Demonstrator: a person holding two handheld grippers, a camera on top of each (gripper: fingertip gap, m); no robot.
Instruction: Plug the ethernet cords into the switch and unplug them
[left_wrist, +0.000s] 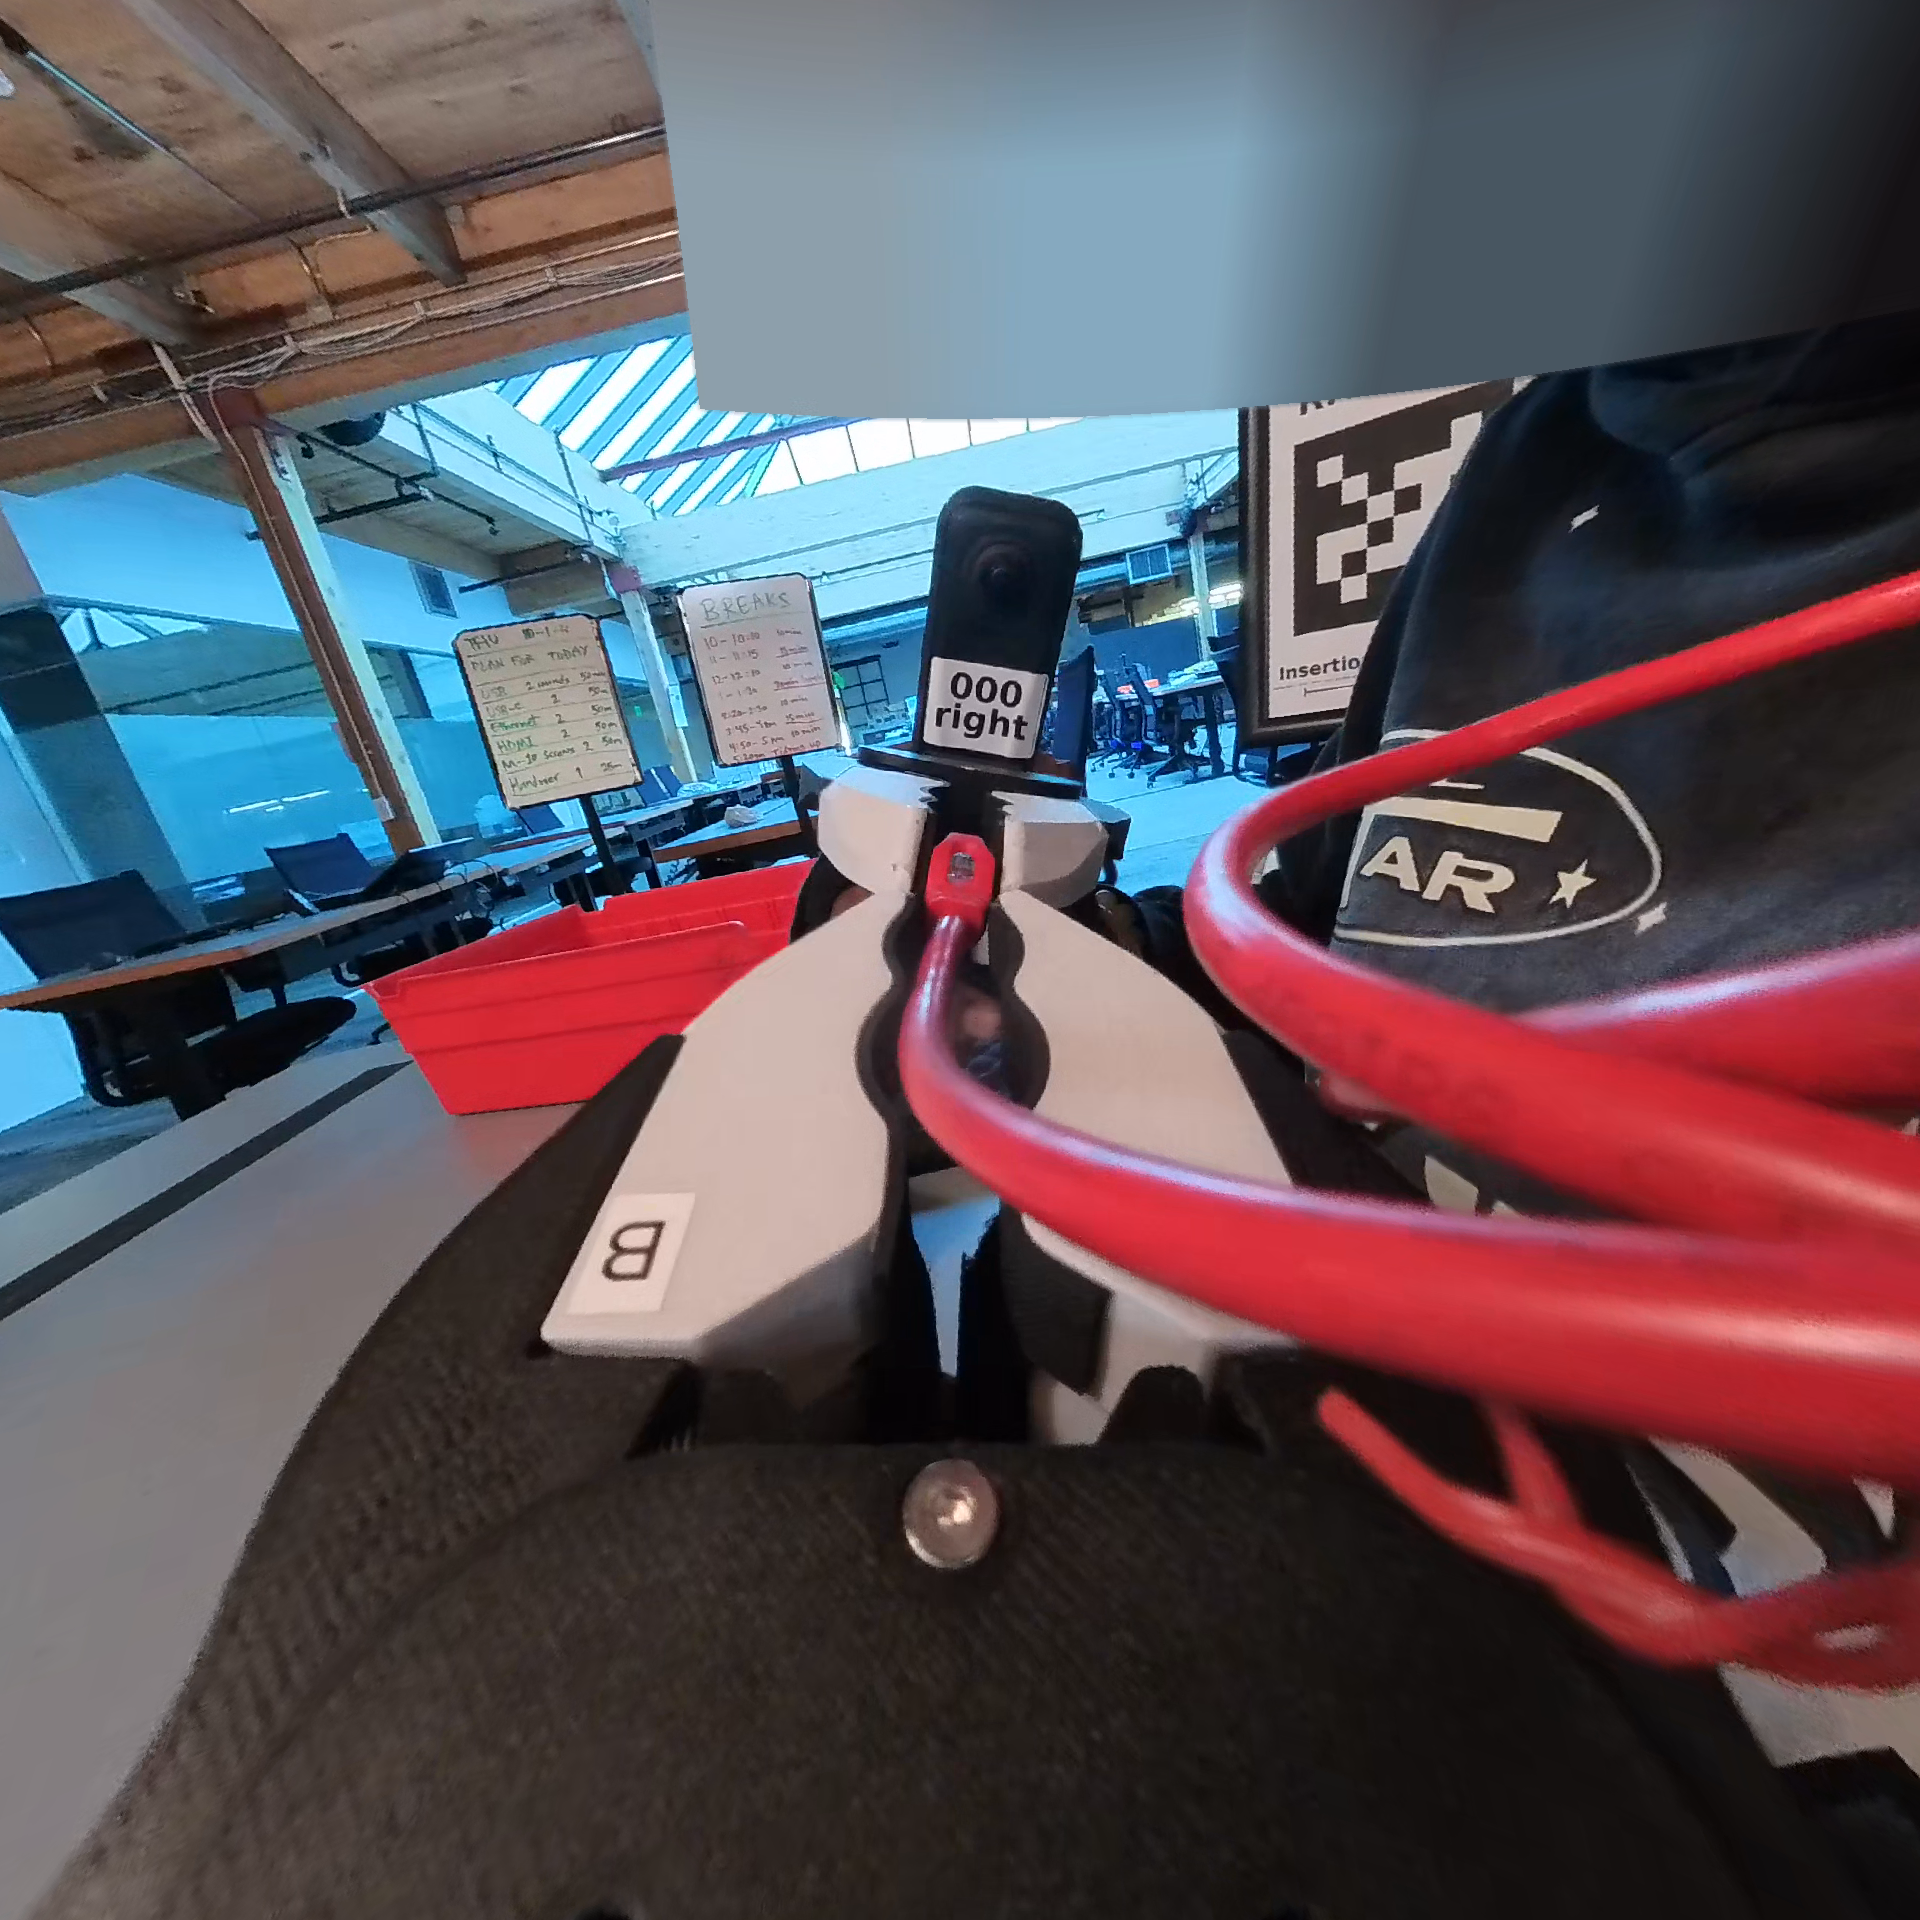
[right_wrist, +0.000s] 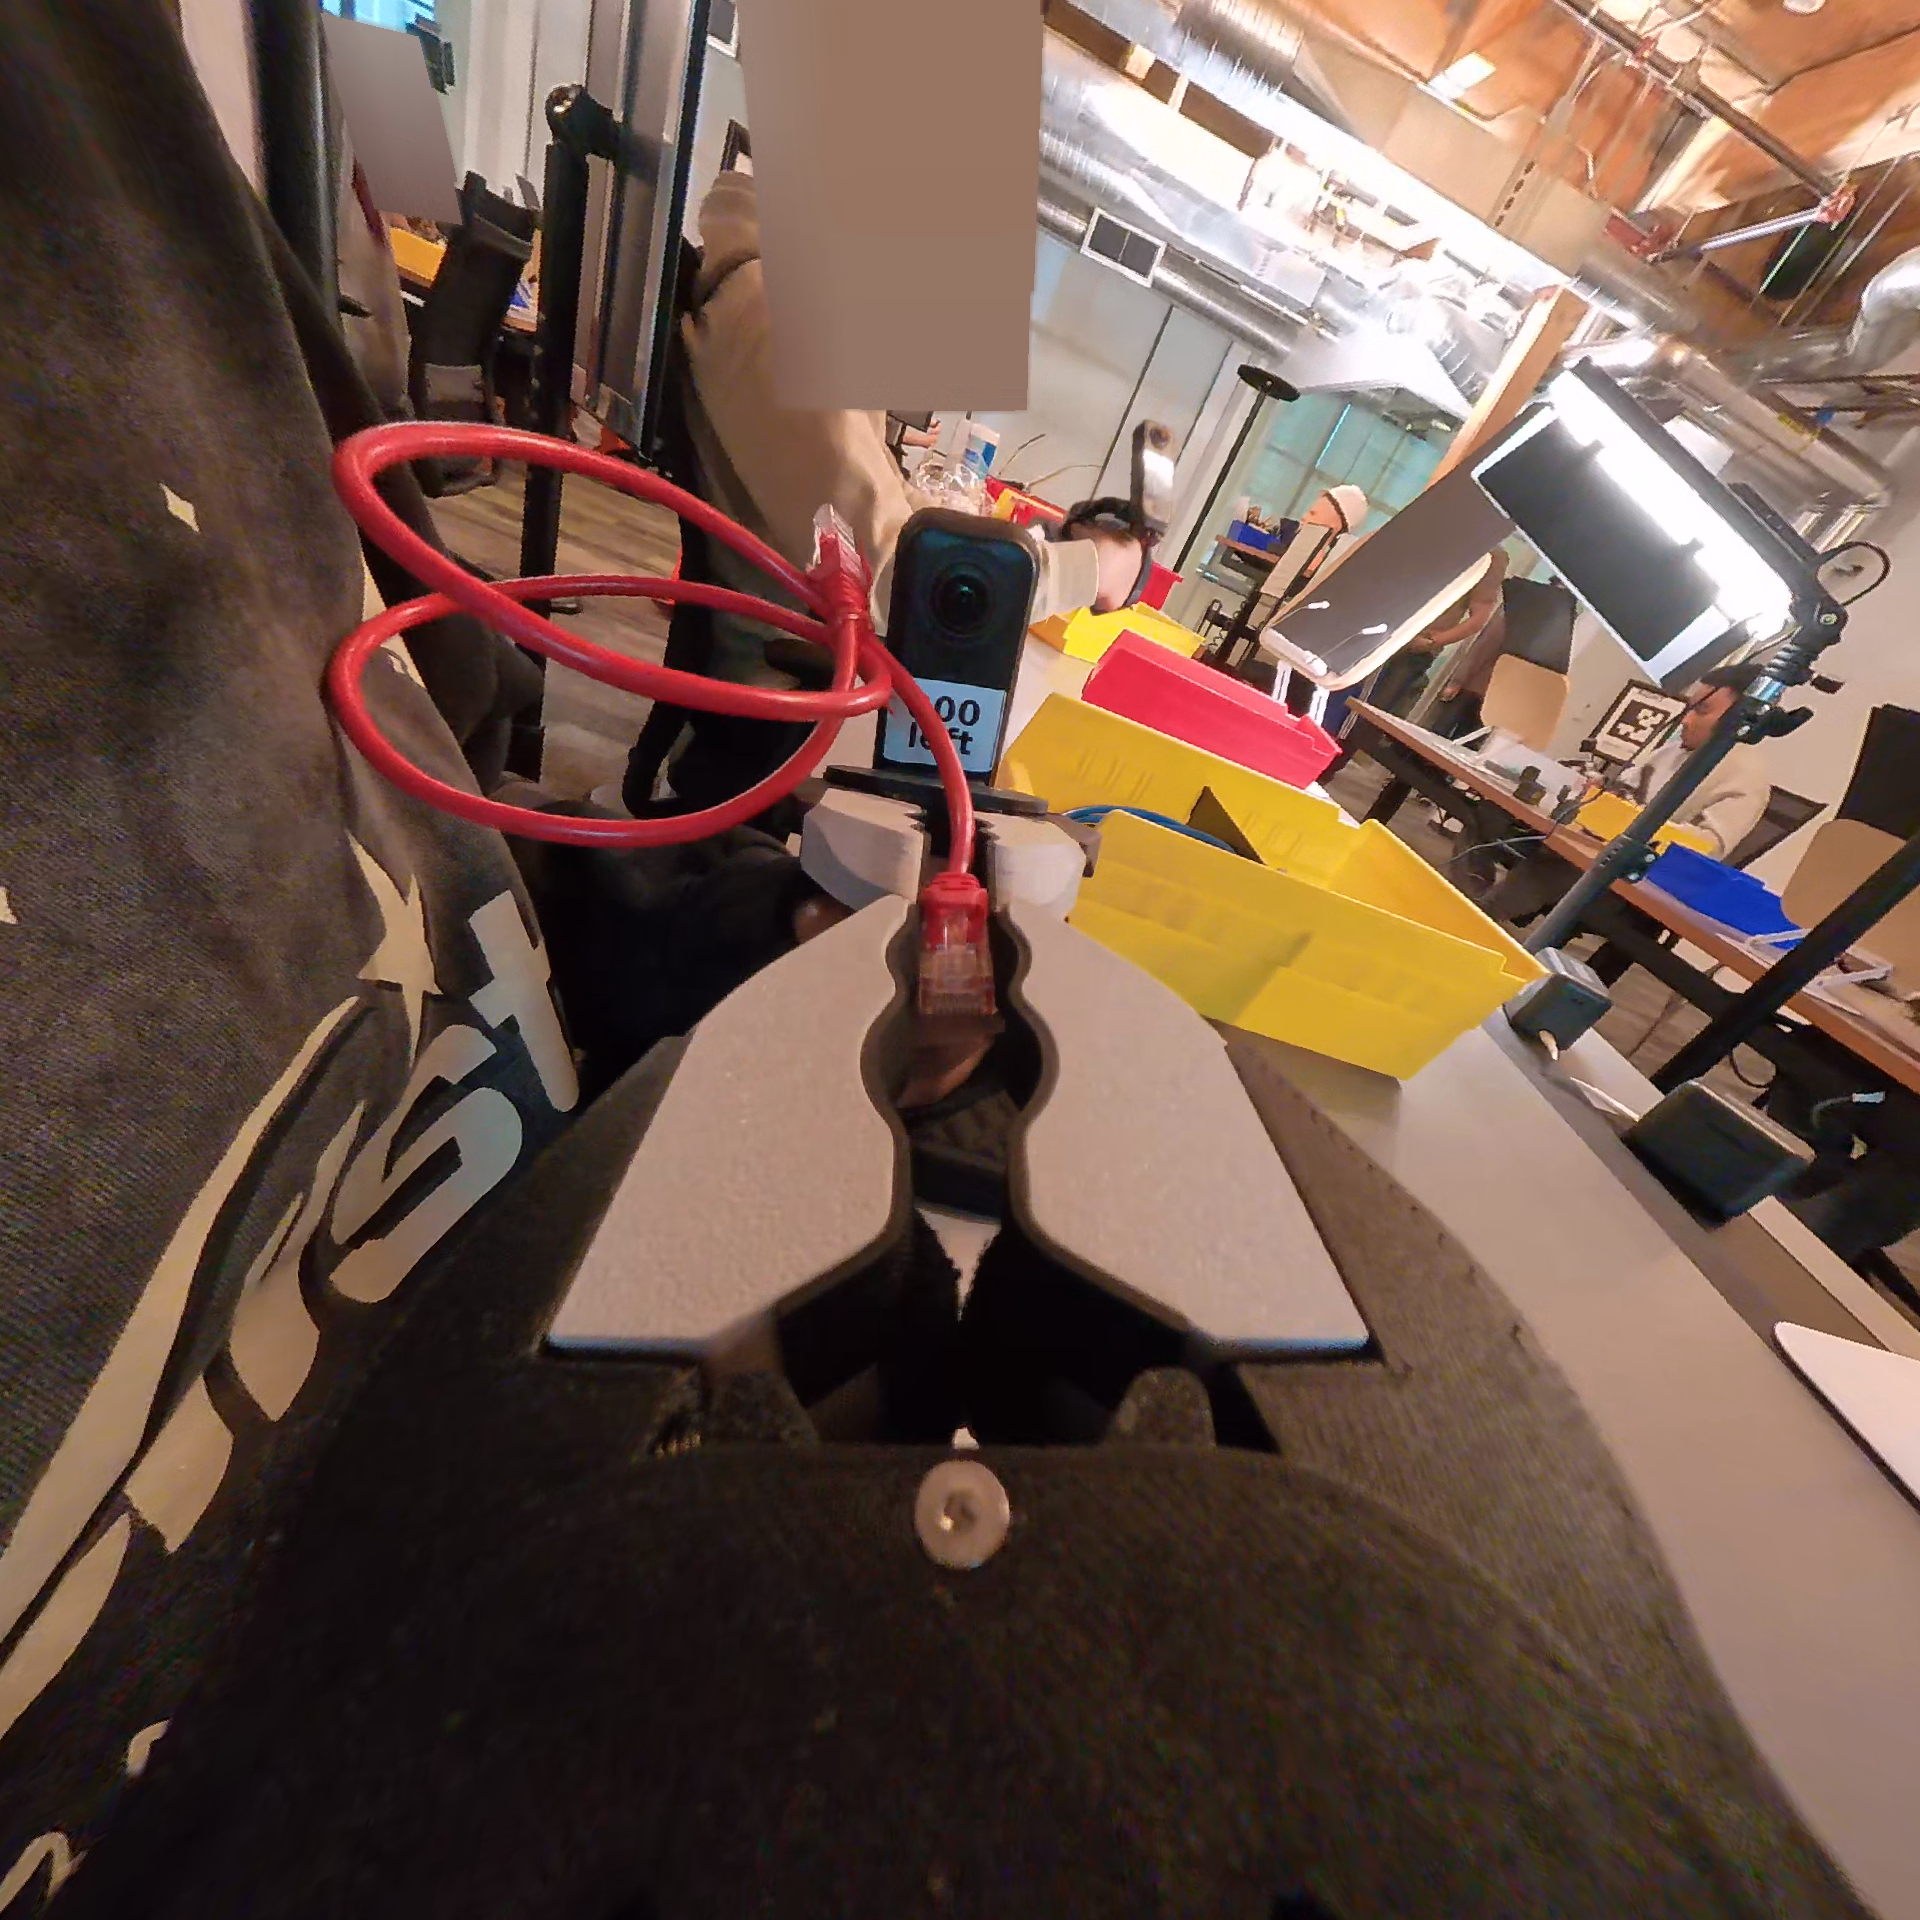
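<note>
A red ethernet cord (left_wrist: 1403, 1122) loops to my right in the left wrist view, against the person's dark shirt (left_wrist: 1662, 675). My left gripper (left_wrist: 948, 909) is shut on the cord just behind its plug (left_wrist: 961, 871), which points at the facing right gripper (left_wrist: 961, 831). In the right wrist view my right gripper (right_wrist: 954, 920) is shut on that same plug (right_wrist: 951, 961), tip to tip with the left gripper (right_wrist: 945, 847). The cord (right_wrist: 582, 644) coils up to the left, and its free end plug (right_wrist: 836, 551) hangs in the air. No switch is in view.
A red bin (left_wrist: 540, 997) stands on the grey table (left_wrist: 156, 1351) behind the grippers. In the right wrist view, yellow bins (right_wrist: 1299, 935) and a red bin (right_wrist: 1195, 696) sit on the table (right_wrist: 1558, 1299), beside a black clamp base (right_wrist: 1714, 1153) and a light stand (right_wrist: 1683, 790). Left and right tips are no more than a few centimetres apart.
</note>
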